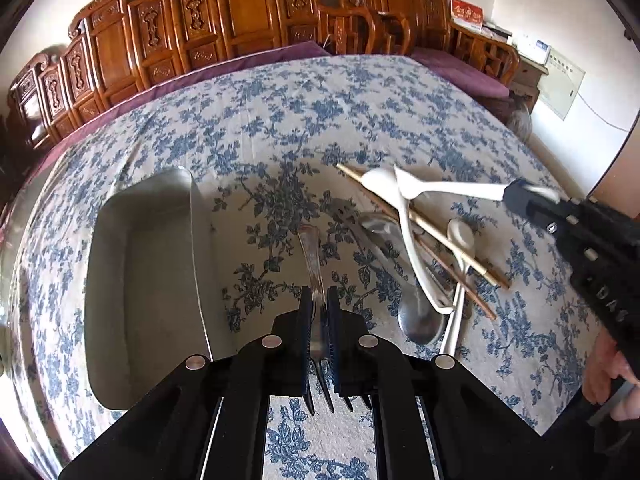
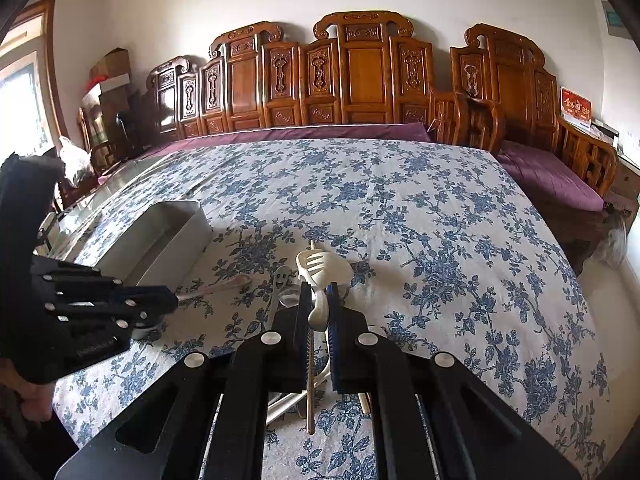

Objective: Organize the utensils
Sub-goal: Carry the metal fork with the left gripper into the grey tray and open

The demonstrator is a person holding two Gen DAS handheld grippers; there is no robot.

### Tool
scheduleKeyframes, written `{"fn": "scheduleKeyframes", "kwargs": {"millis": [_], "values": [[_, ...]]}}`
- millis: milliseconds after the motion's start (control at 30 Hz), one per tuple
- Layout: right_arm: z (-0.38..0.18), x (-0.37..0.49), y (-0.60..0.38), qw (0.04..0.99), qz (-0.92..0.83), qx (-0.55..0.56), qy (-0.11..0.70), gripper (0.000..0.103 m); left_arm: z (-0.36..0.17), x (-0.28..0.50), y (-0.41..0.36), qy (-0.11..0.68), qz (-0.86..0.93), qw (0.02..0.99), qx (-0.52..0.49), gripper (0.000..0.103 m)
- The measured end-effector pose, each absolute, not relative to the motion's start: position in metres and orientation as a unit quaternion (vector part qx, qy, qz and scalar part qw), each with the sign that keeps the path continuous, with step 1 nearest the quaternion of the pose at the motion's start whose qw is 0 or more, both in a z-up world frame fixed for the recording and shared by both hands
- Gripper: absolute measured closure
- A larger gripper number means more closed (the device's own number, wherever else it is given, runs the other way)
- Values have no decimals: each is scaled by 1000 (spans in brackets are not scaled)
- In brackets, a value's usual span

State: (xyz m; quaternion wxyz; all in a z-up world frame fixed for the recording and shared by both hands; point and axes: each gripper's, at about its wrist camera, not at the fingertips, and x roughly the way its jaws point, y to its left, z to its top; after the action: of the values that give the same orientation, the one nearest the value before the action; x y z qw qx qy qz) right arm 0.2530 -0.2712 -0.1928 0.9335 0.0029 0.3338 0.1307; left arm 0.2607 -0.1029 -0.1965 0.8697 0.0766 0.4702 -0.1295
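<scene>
Nearest the lens in the left wrist view, the left gripper [image 1: 319,320] is seen with its jaws pressed together on a metal fork [image 1: 316,280]; the tines project back toward the camera beneath the pads, and the handle extends forward above the floral tablecloth [image 1: 280,112]. To the left of the fork, a steel tray [image 1: 120,280] is set on the cloth, and nothing is visible inside it. To the right, a heap of utensils is shown: a metal spoon [image 1: 420,320], a small white spoon [image 1: 460,234], crossed chopsticks [image 1: 440,240] and further pieces that cannot be told apart. At the right edge, the right gripper [image 1: 520,196] is clamped on the handle of a white slotted spoon [image 1: 440,188], which is held over the heap. Carved wooden benches [image 1: 240,32] are lined along the far wall.

In the right wrist view, the right gripper [image 2: 319,300] is closed on the white slotted spoon [image 2: 320,268], whose slotted bowl points away from the camera. Chopsticks [image 2: 310,400] and other pieces lie under the pads. At the left, the left gripper [image 2: 172,304] is shown holding the fork [image 2: 216,286] by its middle. The steel tray [image 2: 160,236] lies beyond it, at the left part of the tablecloth [image 2: 400,200].
</scene>
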Motion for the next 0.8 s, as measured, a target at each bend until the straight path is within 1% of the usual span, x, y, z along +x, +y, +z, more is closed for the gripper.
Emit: {"fn": "scheduleKeyframes", "kwargs": {"millis": [367, 800], "values": [[-184, 247, -268, 938, 139, 5, 317, 94, -171, 261, -82, 448, -117, 883, 80, 97], [-153, 243, -216, 939, 180, -30, 292, 94, -157, 269, 1, 430, -59, 900, 47, 97]]}}
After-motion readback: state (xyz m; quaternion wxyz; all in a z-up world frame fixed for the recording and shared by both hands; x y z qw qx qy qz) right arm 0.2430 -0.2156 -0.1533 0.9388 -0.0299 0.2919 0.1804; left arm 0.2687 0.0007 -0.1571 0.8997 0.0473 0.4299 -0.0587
